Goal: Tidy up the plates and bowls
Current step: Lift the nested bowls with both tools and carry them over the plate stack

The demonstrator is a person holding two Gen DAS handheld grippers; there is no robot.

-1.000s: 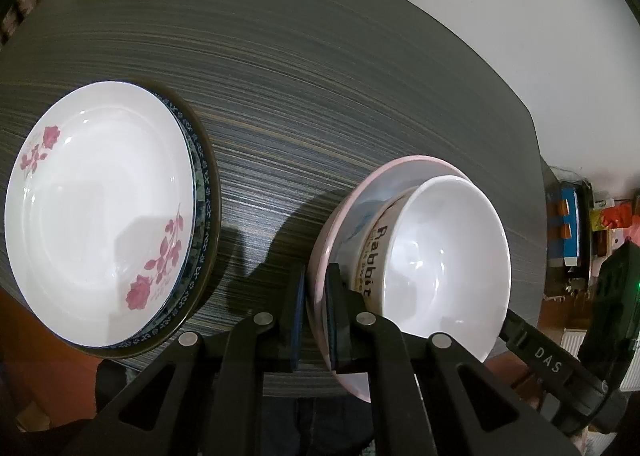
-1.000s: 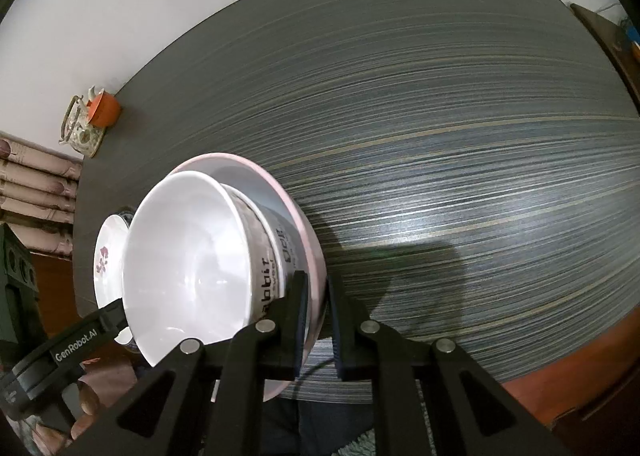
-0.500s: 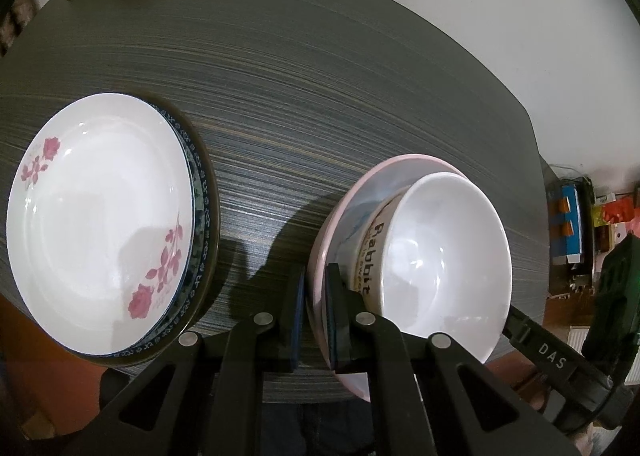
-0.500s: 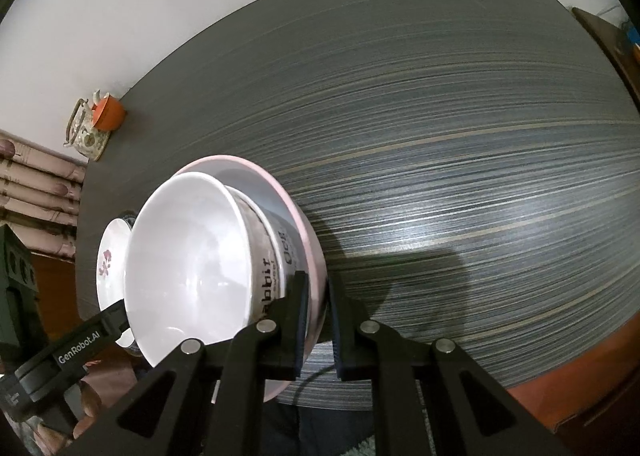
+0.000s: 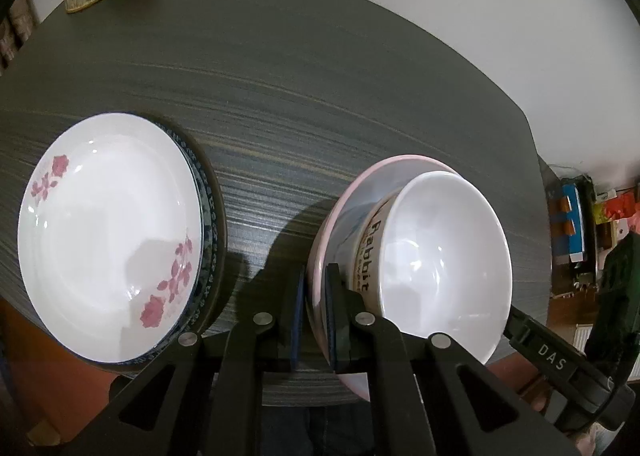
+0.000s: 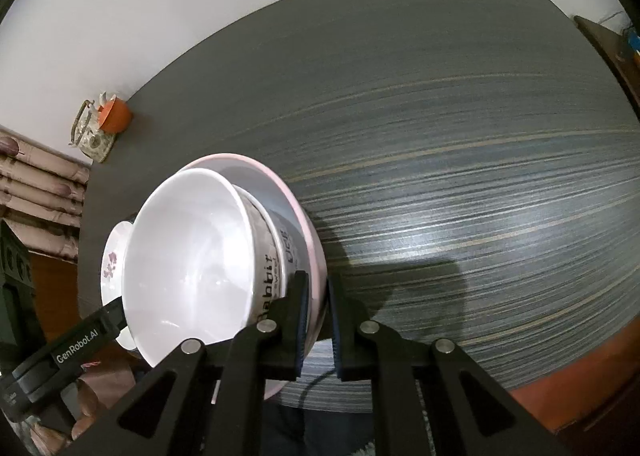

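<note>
Tabletop (image 5: 320, 68) of dark striped wood carried two stacks near its front edge: flowered white plates (image 5: 108, 232) left, a pink plate (image 5: 344, 200) bearing nested white bowls (image 5: 444, 264) right. Left gripper (image 5: 314, 316) and right gripper (image 6: 318, 320) each pinched the pink plate's rim.

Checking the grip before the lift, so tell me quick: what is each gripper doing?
Left gripper: shut on the rim of the pink plate.
Right gripper: shut on the same plate's opposite rim.
</note>
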